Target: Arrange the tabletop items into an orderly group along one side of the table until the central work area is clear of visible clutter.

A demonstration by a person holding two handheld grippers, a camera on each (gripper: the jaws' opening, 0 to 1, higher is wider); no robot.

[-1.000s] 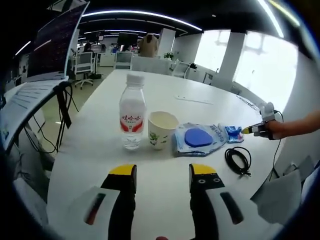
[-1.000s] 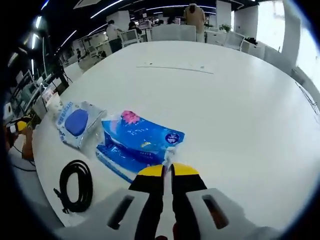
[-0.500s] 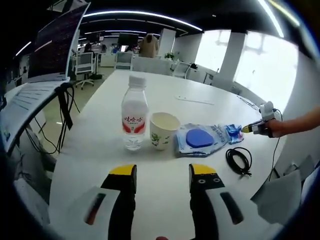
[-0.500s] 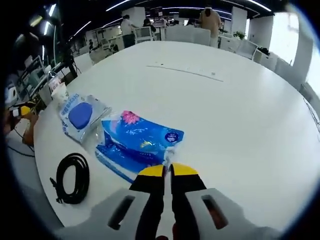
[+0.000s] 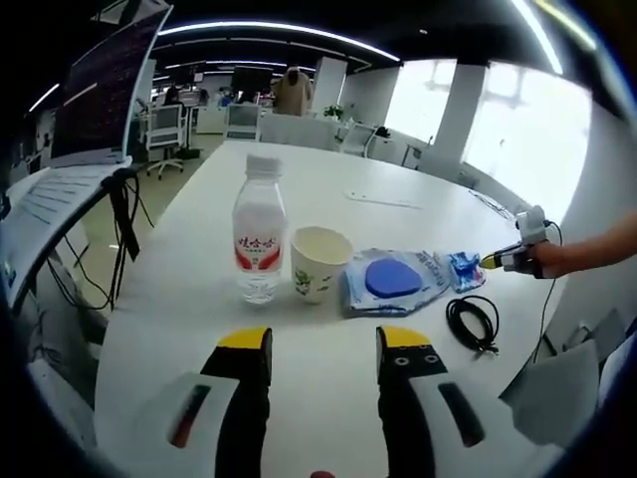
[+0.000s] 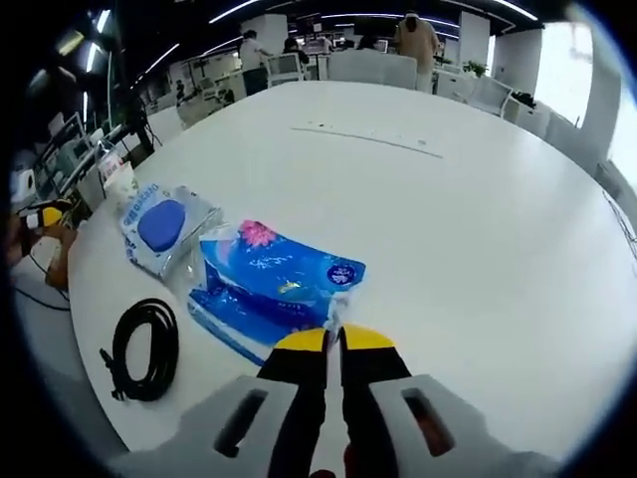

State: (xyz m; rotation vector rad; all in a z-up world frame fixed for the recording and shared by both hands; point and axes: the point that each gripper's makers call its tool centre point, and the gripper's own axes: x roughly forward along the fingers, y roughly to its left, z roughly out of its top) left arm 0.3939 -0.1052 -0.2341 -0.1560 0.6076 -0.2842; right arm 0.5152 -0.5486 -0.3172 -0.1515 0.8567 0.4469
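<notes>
In the left gripper view my left hand-held gripper (image 5: 323, 344) hangs over the near edge of the white table (image 5: 328, 174) with its yellow-tipped jaws wide apart and nothing between them. Straight ahead, a little way beyond the tips, the items stand in a row. A clear water bottle (image 5: 258, 231) with a red label stands upright at the left. Just right of it is a paper cup (image 5: 318, 262), upright and open at the top. Next on the right lies a clear packet with a blue pad inside (image 5: 390, 279). A coiled black cable (image 5: 472, 322) lies on the table near the right end, close to the table's edge. At the far right my right hand-held gripper (image 5: 495, 258) reaches in, its tips at a blue tissue pack (image 5: 464, 266).

In the right gripper view the right hand-held gripper (image 6: 333, 342) has its jaws pressed nearly together on the near edge of the blue tissue pack (image 6: 274, 284), which lies flat on the table (image 6: 448, 219) directly ahead of the tips. The clear packet with the blue pad (image 6: 163, 226) lies to the left of the pack and farther off. The black cable (image 6: 142, 349) lies nearer, at the left.
</notes>
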